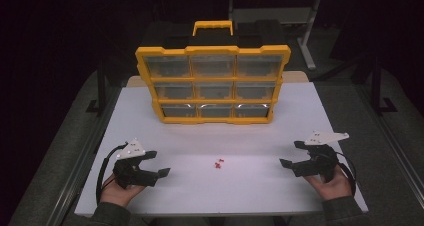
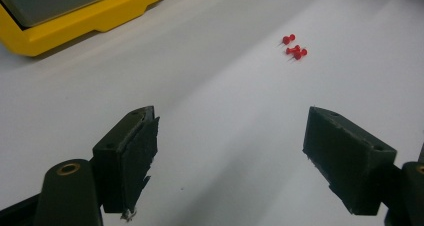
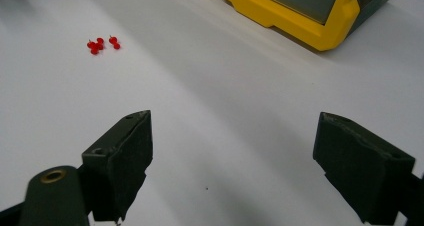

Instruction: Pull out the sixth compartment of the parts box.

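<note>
A yellow organizer case (image 1: 212, 83) with clear-lidded compartments stands upright at the back of the white table (image 1: 150, 136). A few red push pins (image 1: 219, 163) lie together in the middle of the table, between the two grippers. My left gripper (image 1: 157, 164) rests at the front left, open, with nothing between its jaws. At the front right my right gripper (image 1: 292, 154) is open and empty too. In the left gripper view the push pins (image 2: 294, 47) lie ahead to the right, and the case corner (image 2: 85, 16) is at upper left. The right gripper view has the push pins (image 3: 101, 44) at upper left.
The case (image 3: 310, 13) has a yellow carry handle (image 1: 213, 26) on top. Dark floor surrounds the table, with a metal stand (image 1: 305, 31) behind it. A hand (image 1: 120, 191) holds each gripper near the front edge.
</note>
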Motion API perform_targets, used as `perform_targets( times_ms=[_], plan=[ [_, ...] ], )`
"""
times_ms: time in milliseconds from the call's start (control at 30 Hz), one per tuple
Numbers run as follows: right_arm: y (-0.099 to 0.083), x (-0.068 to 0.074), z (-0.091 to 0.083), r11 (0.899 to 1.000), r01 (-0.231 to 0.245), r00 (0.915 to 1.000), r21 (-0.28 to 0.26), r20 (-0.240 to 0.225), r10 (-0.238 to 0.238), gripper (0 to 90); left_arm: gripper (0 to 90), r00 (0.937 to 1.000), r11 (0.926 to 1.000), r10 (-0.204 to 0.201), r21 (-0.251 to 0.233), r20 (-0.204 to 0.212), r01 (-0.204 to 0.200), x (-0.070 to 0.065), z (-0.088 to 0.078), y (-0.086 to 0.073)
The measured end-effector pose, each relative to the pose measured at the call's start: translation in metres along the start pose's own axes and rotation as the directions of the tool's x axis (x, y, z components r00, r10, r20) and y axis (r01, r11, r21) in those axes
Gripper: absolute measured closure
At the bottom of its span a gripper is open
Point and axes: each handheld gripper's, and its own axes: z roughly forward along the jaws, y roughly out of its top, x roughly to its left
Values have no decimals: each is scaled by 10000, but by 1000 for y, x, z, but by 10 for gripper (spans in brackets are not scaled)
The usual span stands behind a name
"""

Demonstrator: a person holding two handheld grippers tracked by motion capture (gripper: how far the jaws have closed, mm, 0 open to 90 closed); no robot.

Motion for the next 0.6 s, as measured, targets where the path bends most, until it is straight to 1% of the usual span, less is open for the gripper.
perform_targets(
  times_ms=[133, 200, 300, 367, 433, 467, 533, 567, 600],
  plan=[
    [1, 1, 0, 9999, -19, 9999, -106, -100, 18, 152, 214, 9999, 9999, -107, -38, 9, 107, 0, 0, 0],
    [1, 1, -1, 10000, 42, 10000, -90, -36, -42, 152, 215, 10000, 10000, 15, 3, -18, -15, 0, 1, 0],
    [1, 1, 0, 10000, 11, 10000, -57, -36, -12, 152, 217, 10000, 10000, -22, 52, 97, 21, -1, 3, 0],
    [0, 2, 0, 10000, 11, 10000, 25, -40, -11, 153, 218, 9999, 10000, 65, 44, 141, -65, -1, 5, 2],
    [-1, 2, 0, 10000, 17, 10000, 49, -42, -16, 153, 220, 9996, 10000, 63, 72, 261, -65, -2, 6, 3],
    [-1, 3, -1, 10000, 41, 10000, 49, 13, -41, 154, 222, 9994, 9998, 148, 109, 312, -152, -2, 7, 4],
    [0, 4, -2, 10000, 67, 9999, 53, 80, -67, 156, 223, 9990, 9999, 96, 129, 446, -102, -4, 9, 5],
    [0, 4, -2, 10000, 67, 9999, 53, 80, -67, 156, 224, 9990, 9999, 96, 129, 446, -102, -4, 9, 5],
    [0, 3, -3, 10000, 42, 9999, 28, 136, -42, 156, 226, 9984, 9998, 88, 159, 560, -97, -6, 10, 8]
  ],
)
